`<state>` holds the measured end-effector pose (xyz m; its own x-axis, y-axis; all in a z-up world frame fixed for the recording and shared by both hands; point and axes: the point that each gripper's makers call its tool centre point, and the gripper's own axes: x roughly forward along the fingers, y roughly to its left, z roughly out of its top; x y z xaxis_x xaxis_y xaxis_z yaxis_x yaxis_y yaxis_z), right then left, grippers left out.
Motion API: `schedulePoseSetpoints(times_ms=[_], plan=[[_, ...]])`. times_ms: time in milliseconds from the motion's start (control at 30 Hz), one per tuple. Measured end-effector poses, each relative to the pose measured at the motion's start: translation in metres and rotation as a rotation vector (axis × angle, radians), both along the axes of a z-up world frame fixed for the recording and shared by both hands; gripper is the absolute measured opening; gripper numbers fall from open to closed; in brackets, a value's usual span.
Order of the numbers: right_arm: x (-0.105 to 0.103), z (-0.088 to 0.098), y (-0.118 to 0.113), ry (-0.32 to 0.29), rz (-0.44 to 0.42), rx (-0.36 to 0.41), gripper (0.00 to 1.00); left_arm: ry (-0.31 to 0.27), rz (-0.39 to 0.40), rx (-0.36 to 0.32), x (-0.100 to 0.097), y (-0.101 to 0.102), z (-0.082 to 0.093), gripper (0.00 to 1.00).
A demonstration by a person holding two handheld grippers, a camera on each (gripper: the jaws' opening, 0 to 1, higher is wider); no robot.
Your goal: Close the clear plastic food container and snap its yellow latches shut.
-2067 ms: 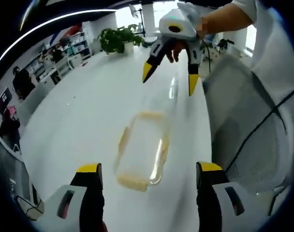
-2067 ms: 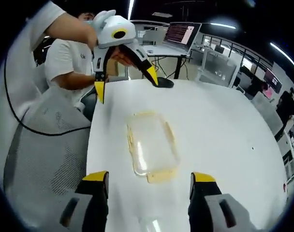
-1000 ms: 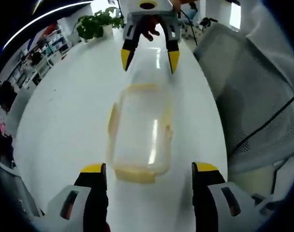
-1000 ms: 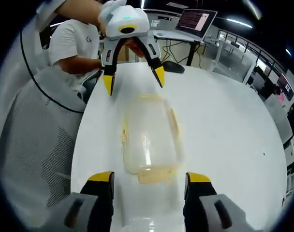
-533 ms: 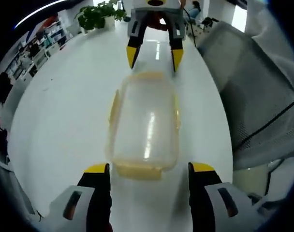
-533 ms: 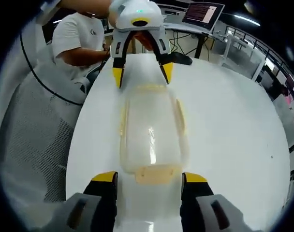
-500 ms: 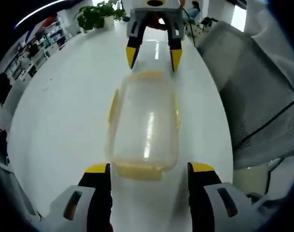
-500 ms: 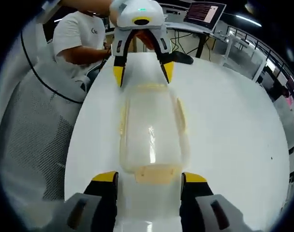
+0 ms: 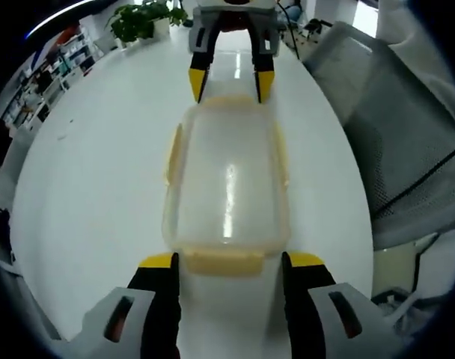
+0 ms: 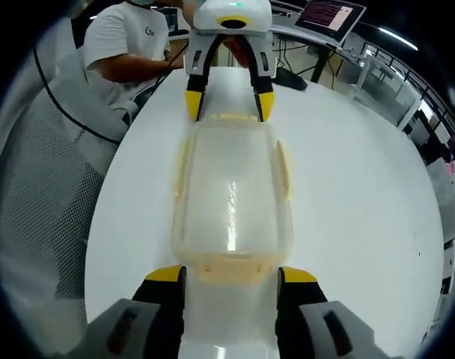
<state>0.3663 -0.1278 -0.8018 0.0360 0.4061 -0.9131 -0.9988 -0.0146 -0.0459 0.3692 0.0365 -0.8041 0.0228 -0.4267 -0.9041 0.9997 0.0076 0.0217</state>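
Observation:
The clear plastic container (image 9: 227, 172) lies lengthwise on the white table (image 9: 93, 164) with its lid on top. Yellow latches (image 9: 170, 153) run along both long sides and both short ends. I cannot tell whether they are snapped down. My left gripper (image 9: 229, 263) is open, its jaws standing on either side of the near end latch (image 9: 226, 262). My right gripper (image 9: 230, 81) is open at the opposite end. In the right gripper view the container (image 10: 231, 194) stretches from my right gripper (image 10: 231, 274) up to my left gripper (image 10: 227, 103).
A grey mesh chair (image 9: 392, 127) stands close to the table's edge beside the container. A potted plant (image 9: 138, 19) sits at the far end. A person in a white shirt (image 10: 130, 45) sits behind the table, near a laptop (image 10: 328, 19). Bare tabletop (image 10: 362, 172) lies to the other side.
Both grippers have closed in on the container from its two ends. Their open jaws now straddle the short-end latches. The container itself has stayed where it was.

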Motion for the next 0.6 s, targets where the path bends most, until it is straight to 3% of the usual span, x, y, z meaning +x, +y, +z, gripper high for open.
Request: schedulePoseSetpoints(times_ms=[300,367,467,600], plan=[[0.0001,-0.0034,0.0018,0.020,-0.002,0.000,0.45,0.017,-0.002,-0.017,-0.0005,-0.0031,0.0005,0.51],[-0.0017,-0.0048,0.0012,0.055,-0.008,-0.001,0.42,0.016,-0.002,-0.023,0.0014,-0.0024,0.0005,0.48],[0.0006,-0.0039,0.0003,0.043,0.007,0.007,0.39,0.017,0.000,-0.031,0.0037,-0.0009,0.0005,0.39],[0.0004,-0.0038,0.0014,0.042,0.020,-0.009,0.38,0.015,0.001,-0.033,0.0027,-0.0024,-0.0017,0.39]])
